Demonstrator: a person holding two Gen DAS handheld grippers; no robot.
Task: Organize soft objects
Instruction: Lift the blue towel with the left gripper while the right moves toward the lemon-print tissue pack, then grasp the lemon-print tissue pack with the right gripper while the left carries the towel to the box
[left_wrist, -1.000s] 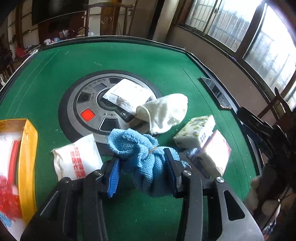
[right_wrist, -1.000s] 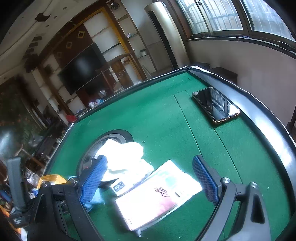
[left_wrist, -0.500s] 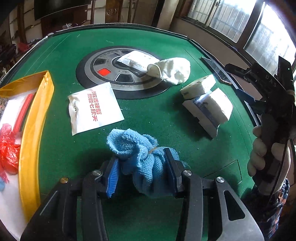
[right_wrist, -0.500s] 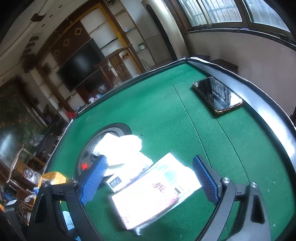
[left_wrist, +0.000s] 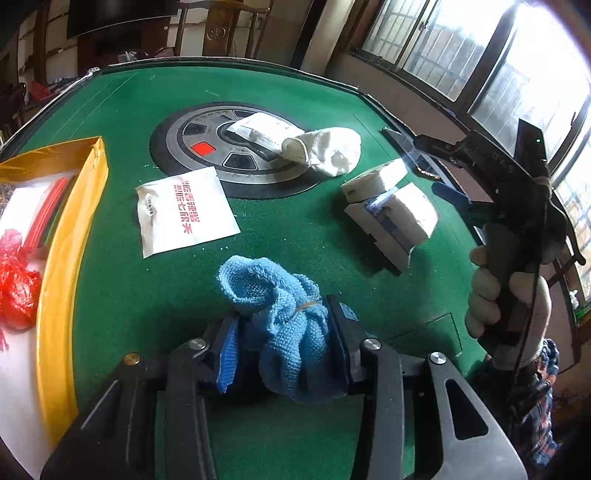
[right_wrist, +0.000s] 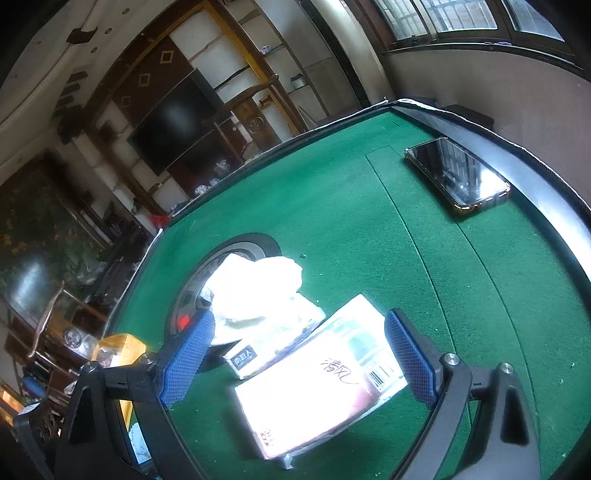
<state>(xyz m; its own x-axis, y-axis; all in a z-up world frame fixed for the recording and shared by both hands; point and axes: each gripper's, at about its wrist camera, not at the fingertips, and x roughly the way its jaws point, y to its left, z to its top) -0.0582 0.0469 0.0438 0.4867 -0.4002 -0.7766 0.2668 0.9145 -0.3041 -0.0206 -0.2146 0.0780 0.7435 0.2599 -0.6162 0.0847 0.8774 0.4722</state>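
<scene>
While its jaws ease inward, the left gripper (left_wrist: 284, 343) squeezes a bunched blue terry cloth (left_wrist: 275, 295), nubbly and tied with a thin band, held above the green felt table (left_wrist: 295, 229). Beyond lie a flat white sachet (left_wrist: 184, 214) with red print, a limp cream sock (left_wrist: 328, 149) and wrapped tissue packs (left_wrist: 397, 214). At the left edge stands a yellow box (left_wrist: 70, 229). The right gripper (right_wrist: 299, 362) stands wide apart over a glossy tissue pack (right_wrist: 317, 387), touching nothing.
</scene>
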